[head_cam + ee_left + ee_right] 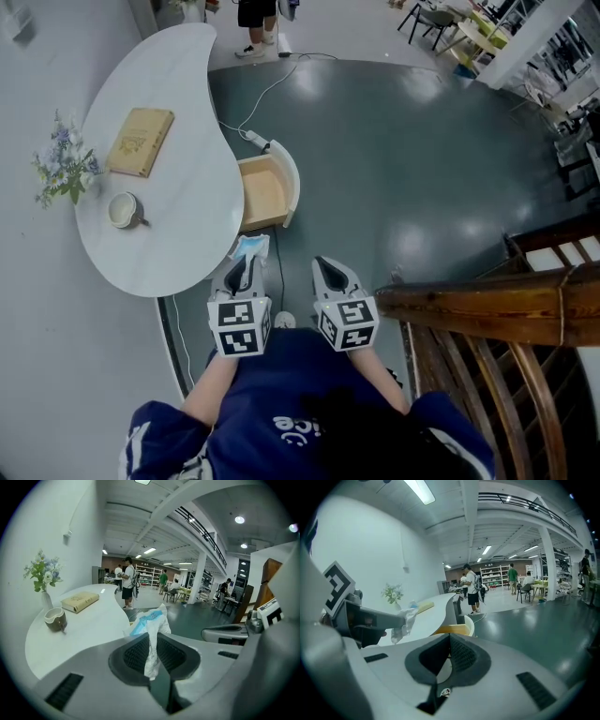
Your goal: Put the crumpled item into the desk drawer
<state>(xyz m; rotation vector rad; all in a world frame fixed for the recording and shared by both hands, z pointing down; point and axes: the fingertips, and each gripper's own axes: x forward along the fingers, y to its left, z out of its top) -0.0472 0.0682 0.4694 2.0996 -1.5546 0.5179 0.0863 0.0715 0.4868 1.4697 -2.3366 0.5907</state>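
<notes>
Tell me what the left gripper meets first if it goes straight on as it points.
Probably the near side of the open drawer: the left gripper, clamping the crumpled item, points at it. Height is unclear.

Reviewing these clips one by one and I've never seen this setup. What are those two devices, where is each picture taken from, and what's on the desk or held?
A person holds two hand-held grippers. One picture looks down from a head camera; the others ride on each gripper. The left gripper pinches a crumpled white-and-blue item in its jaws; the right gripper has its jaws together, empty. On the white desk: a book, a cup and flowers. Its drawer stands open.
</notes>
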